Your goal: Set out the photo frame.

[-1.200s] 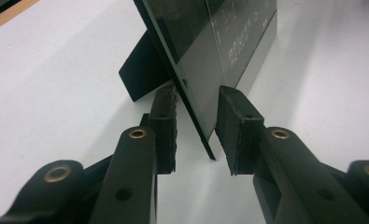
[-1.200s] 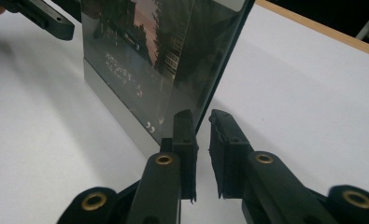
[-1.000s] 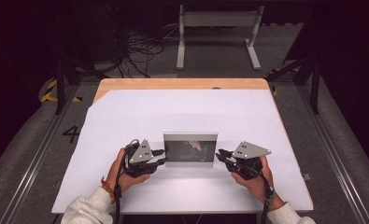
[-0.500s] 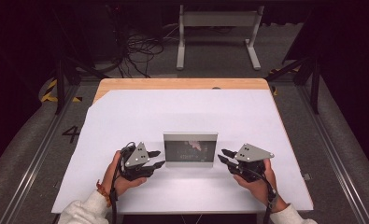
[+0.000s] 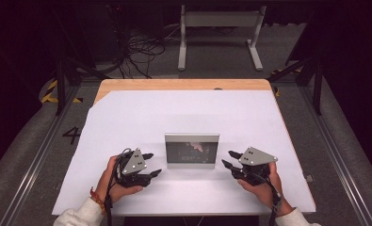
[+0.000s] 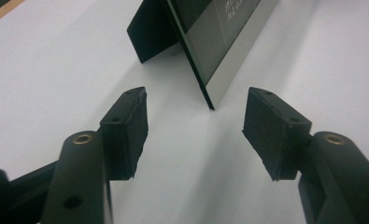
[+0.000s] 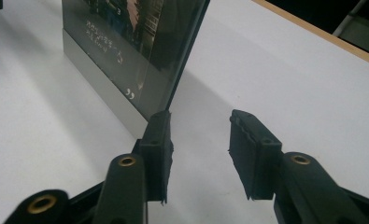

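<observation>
Both grippers, left gripper (image 5: 151, 164) and right gripper (image 5: 228, 159), just opened beside 1 picture frame (image 5: 192, 150).

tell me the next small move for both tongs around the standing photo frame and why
Probably draw both hands back a little. The left tongs and right tongs, jaws just opened, flank the silver-bordered standing photo frame without touching it. It stands propped on the white table cover on its black rear stand, so it looks released.

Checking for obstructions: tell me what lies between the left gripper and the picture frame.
Nothing: bare white table cover separates the left gripper from the picture frame in the left gripper view.
</observation>
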Action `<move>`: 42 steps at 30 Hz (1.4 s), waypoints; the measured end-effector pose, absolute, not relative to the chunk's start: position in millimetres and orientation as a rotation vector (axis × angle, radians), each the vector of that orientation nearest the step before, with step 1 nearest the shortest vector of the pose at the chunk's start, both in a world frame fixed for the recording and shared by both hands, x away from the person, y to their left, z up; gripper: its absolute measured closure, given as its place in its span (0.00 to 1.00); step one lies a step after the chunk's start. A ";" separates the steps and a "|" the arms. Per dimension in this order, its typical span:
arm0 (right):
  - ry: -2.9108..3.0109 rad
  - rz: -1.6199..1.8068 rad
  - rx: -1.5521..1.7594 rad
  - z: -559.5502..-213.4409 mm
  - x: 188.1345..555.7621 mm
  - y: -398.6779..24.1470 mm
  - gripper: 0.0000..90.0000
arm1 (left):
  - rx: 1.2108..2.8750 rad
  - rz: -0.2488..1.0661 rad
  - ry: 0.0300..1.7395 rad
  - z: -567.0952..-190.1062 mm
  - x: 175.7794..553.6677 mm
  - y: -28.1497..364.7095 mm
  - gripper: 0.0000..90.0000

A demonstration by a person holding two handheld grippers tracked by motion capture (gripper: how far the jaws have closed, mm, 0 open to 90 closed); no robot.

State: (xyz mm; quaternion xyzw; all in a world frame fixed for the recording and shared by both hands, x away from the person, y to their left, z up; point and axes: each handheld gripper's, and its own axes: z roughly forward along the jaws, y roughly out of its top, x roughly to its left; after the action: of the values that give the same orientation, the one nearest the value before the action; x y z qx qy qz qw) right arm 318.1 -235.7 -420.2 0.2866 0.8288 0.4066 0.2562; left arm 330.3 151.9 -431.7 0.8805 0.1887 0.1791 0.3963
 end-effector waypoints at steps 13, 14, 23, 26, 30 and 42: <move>2.259 1.098 0.785 -423.1 314.7 -241.3 0.54 | 2.238 0.479 0.565 -439.3 325.2 173.8 0.26; 2.261 1.095 0.781 -423.3 314.8 -241.1 0.54 | 2.237 0.476 0.574 -440.1 324.3 175.3 0.25; 2.259 1.026 0.721 -427.1 311.8 -236.0 0.46 | 2.242 0.482 0.593 -444.0 319.0 184.7 0.23; 2.259 1.030 0.725 -427.3 311.7 -235.8 0.44 | 2.242 0.482 0.592 -444.4 317.3 187.5 0.23; 2.263 1.022 0.725 -427.9 311.7 -235.4 0.42 | 2.237 0.481 0.596 -445.1 315.3 190.2 0.22; 2.271 0.941 0.736 -435.6 306.9 -242.9 0.36 | 2.223 0.475 0.625 -448.4 304.7 202.9 0.21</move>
State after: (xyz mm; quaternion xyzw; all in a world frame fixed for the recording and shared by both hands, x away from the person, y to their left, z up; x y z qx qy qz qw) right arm 306.9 -242.9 -435.6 0.2749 0.8485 0.3517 0.2840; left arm 304.7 202.9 -448.4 0.8714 0.2449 0.1863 0.3820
